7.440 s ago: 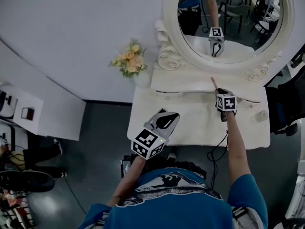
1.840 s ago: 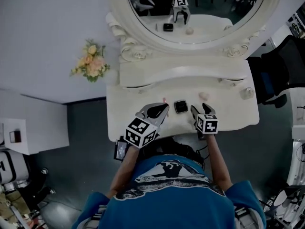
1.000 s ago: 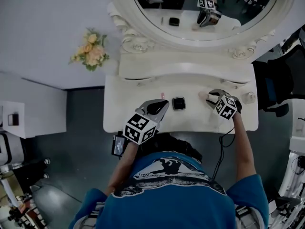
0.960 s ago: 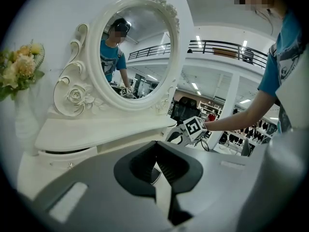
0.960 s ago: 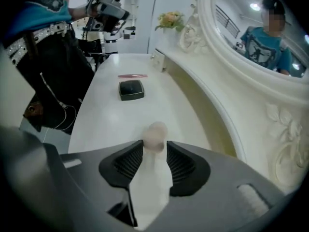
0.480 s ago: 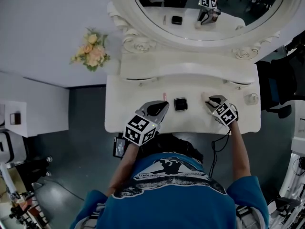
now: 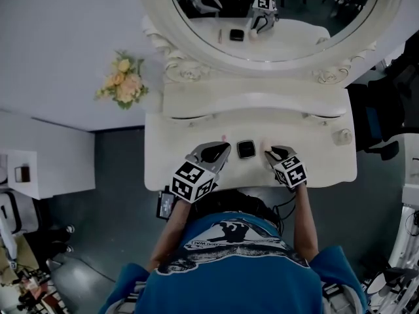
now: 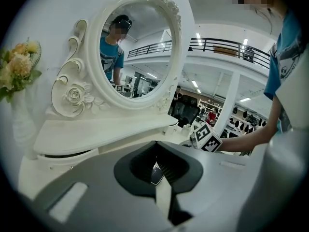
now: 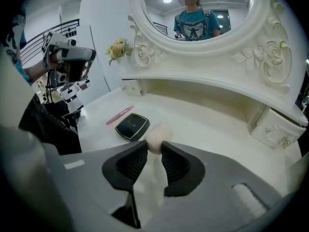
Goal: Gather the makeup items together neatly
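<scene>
The right tongs [image 7: 270, 152] are grasping a pale round sponge [image 7: 267, 149] and have just been closing on it. In the right gripper view the two pads of the right tongs [image 9: 154, 146] are pressing on either side of the sponge [image 9: 158, 137], which is sticking out past the tips. Whether the sponge is touching the table [image 7: 314, 169] cannot be told.

The sponge is sitting near the front edge of the table, about mid-width, just to the right of a black square compact [image 7: 246, 149]. The compact [image 9: 132, 126] is lying flat and closed. A pink stick [image 7: 224, 137] is lying just to the left of it, apart from it [image 9: 119, 115].

The left tongs [image 7: 226, 146] are hovering at the front edge, beside the pink stick. In the left gripper view the left tongs [image 8: 154, 146] are clenched, tips meeting, with nothing between them.

A round mirror [image 7: 288, 18] is standing along the rear edge.
</scene>
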Motion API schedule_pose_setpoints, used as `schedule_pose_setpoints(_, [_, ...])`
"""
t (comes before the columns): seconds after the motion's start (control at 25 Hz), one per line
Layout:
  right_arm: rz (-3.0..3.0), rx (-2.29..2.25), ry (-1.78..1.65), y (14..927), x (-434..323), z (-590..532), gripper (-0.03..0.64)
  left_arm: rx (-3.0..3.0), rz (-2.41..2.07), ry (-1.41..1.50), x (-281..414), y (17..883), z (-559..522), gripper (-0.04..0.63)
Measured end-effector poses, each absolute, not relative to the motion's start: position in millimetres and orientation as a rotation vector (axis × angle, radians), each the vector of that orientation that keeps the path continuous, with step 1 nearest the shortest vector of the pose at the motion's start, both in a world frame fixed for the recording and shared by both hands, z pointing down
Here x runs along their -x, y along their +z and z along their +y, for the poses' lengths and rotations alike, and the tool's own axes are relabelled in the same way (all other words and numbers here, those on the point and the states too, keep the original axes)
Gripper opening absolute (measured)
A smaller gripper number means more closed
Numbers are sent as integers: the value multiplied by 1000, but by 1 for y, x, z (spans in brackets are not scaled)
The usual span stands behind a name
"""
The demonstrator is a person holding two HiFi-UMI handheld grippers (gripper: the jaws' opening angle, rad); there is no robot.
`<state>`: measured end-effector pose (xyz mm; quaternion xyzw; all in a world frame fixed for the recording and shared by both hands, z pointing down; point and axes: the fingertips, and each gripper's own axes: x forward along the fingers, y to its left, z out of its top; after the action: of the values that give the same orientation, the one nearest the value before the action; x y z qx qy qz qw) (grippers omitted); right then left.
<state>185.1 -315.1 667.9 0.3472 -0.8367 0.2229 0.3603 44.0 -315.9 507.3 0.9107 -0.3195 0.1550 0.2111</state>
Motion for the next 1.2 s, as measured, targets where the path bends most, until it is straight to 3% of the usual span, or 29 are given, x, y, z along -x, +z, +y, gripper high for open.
schedule_pose_setpoints(0.48, [-2156,-1009,669,684,-188,-315,120,-2492,-931,471,-37,518,-309,12])
schedule_pose_setpoints(0.68, [-2147,-974,735,687,-184,-309,200,-2451,-941,491,-33,528,-298,12])
schedule_pose_setpoints(1.2, [-2185,-1167,778,663,-188,-299,201,-2457,-854,546,-41,537,-272,12])
